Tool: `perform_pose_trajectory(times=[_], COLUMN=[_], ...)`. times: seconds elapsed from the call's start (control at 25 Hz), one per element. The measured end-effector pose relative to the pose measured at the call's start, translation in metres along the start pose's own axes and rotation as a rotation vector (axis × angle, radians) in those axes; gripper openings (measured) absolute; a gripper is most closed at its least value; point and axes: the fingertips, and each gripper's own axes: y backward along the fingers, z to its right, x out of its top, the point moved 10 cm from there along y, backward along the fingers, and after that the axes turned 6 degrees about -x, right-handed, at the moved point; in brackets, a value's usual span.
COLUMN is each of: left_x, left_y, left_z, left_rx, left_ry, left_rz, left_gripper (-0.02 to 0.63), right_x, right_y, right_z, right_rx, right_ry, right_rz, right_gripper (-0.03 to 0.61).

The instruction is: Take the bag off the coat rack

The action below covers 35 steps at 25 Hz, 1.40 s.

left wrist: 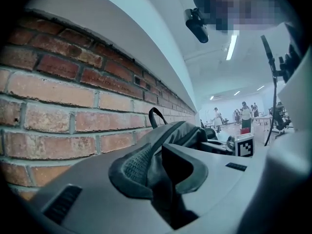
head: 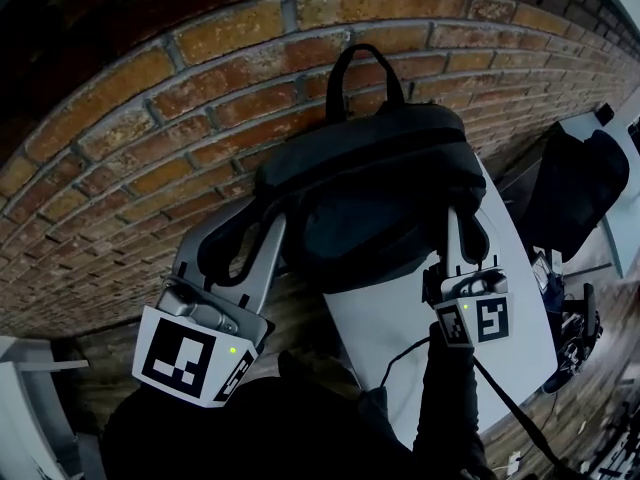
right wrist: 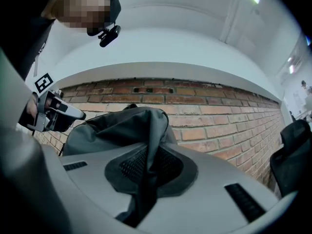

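Observation:
A black backpack (head: 370, 188) hangs against the brick wall, its top carry loop (head: 365, 68) standing up. My left gripper (head: 250, 238) is at the bag's left side, shut on a padded mesh shoulder strap (left wrist: 139, 167) that fills the gap between its jaws. At the bag's right side, my right gripper (head: 465, 233) is shut on a fold of the bag's strap and fabric (right wrist: 148, 145). In the left gripper view, the bag (left wrist: 183, 133) bulges just beyond the jaws. The hook that the bag hangs from is hidden behind it.
The brick wall (head: 150, 118) runs close behind the bag. A white panel (head: 400, 338) lies below it, crossed by a thin cable (head: 500, 388). A second dark bag (head: 580, 188) hangs to the right. People (left wrist: 246, 116) stand far off in the room.

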Motion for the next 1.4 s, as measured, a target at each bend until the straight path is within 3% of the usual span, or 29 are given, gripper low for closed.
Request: perform_pose_trajectory(times=[0.2, 0.44, 0.8, 1.0, 1.28, 1.4], left_x=[-0.001, -0.008, -0.018, -0.020, -0.028, -0.032], left_y=[-0.002, -0.006, -0.010, -0.016, -0.042, -0.049], left_z=[-0.010, -0.022, -0.029, -0.024, 0.009, 0.019], left_rx=[0.034, 0.079, 0.092, 0.043, -0.117, -0.162], left_ry=[0.001, 0.015, 0.031, 0.040, 0.126, 0.139], left_rz=[-0.009, -0.033, -0.066, -0.048, -0.055, -0.064], left_gripper=[0.072, 0.072, 0.072, 0.072, 0.072, 0.072], right_x=[0.004, -0.008, -0.030, -0.030, -0.026, -0.024], right_y=[-0.028, -0.053, -0.098, -0.084, -0.053, -0.029], right_z=[0.021, 0.054, 0.065, 0.071, 0.075, 0.079], right_rx=[-0.008, -0.078, -0.080, -0.087, -0.076, -0.126], right_ry=[0.010, -0.029, -0.053, -0.043, -0.019, -0.015], right_rz=[0.018, 0.004, -0.049, -0.042, -0.079, -0.098], right_gripper=[0.029, 0.029, 0.052, 0.087, 0.184, 0.189])
